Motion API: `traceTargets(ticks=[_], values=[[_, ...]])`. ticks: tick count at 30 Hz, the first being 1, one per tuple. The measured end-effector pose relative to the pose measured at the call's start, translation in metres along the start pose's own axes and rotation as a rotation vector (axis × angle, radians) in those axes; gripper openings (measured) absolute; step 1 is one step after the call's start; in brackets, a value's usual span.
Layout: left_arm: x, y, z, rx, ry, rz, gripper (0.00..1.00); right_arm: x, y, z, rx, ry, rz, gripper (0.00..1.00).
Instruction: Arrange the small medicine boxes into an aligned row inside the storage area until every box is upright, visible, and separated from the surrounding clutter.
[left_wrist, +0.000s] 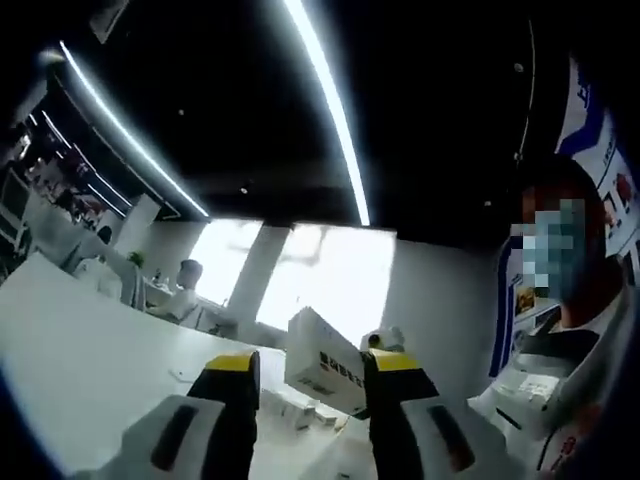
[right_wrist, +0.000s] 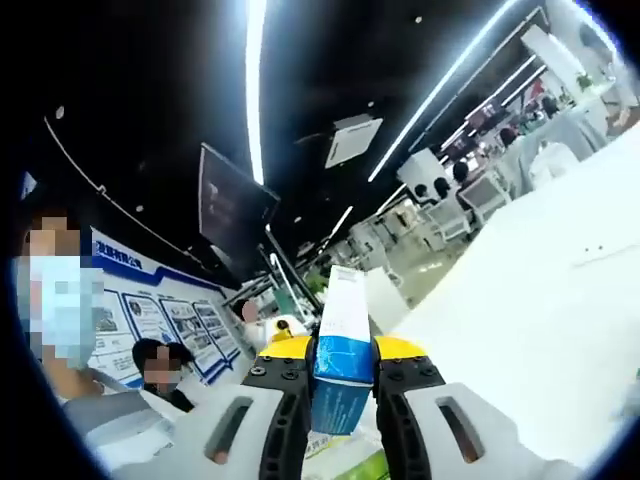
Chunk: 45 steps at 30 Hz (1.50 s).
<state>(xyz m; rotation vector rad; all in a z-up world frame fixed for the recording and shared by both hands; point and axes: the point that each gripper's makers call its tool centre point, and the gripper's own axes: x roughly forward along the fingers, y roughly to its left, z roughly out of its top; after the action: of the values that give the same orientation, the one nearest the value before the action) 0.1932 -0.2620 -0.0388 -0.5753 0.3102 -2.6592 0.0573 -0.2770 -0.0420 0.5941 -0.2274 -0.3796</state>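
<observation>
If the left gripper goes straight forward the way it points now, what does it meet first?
Probably the white medicine box, tilted between the left gripper's open jaws, near the right one. Past it lie small boxes on the white table; depth is unclear.

White tabletop (left_wrist: 90, 360) seen lower left of left gripper view, (right_wrist: 540, 330) at right of right gripper view. Ceiling light strips (left_wrist: 325, 100) seen across dark ceiling. Bright windows (left_wrist: 330, 280) at centre. Blue-and-white wall posters (right_wrist: 160, 315) at lower left. Seated person (left_wrist: 185, 290) noted at far desk.
</observation>
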Motion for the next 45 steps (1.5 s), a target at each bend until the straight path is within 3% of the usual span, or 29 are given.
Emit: traceTargets(ticks=[5,11,18,24,29,38,45], values=[[-0.002,0.001,-0.001,0.025,0.018,0.016,0.46,-0.018,-0.012,0.007,0.034,-0.044,-0.066,0.2],[-0.003,0.006,-0.017,0.165,0.163,0.081,0.59,-0.035,-0.019,0.011,0.075,-0.087,-0.098,0.2],[-0.007,0.007,-0.023,0.171,0.19,0.091,0.72,-0.052,-0.021,0.002,0.154,-0.155,-0.115,0.2],[-0.009,0.013,-0.028,0.24,0.232,0.133,0.83,-0.061,-0.018,0.0,0.161,-0.169,-0.139,0.2],[-0.013,0.017,-0.03,0.255,0.252,0.164,1.0,-0.068,-0.014,-0.004,0.166,-0.178,-0.146,0.2],[-0.022,0.022,-0.036,0.278,0.298,0.197,0.99,-0.078,-0.014,-0.015,0.213,-0.175,-0.18,0.2],[-0.031,0.023,-0.028,0.282,0.281,0.208,0.99,-0.087,-0.01,-0.019,0.212,-0.176,-0.204,0.2]])
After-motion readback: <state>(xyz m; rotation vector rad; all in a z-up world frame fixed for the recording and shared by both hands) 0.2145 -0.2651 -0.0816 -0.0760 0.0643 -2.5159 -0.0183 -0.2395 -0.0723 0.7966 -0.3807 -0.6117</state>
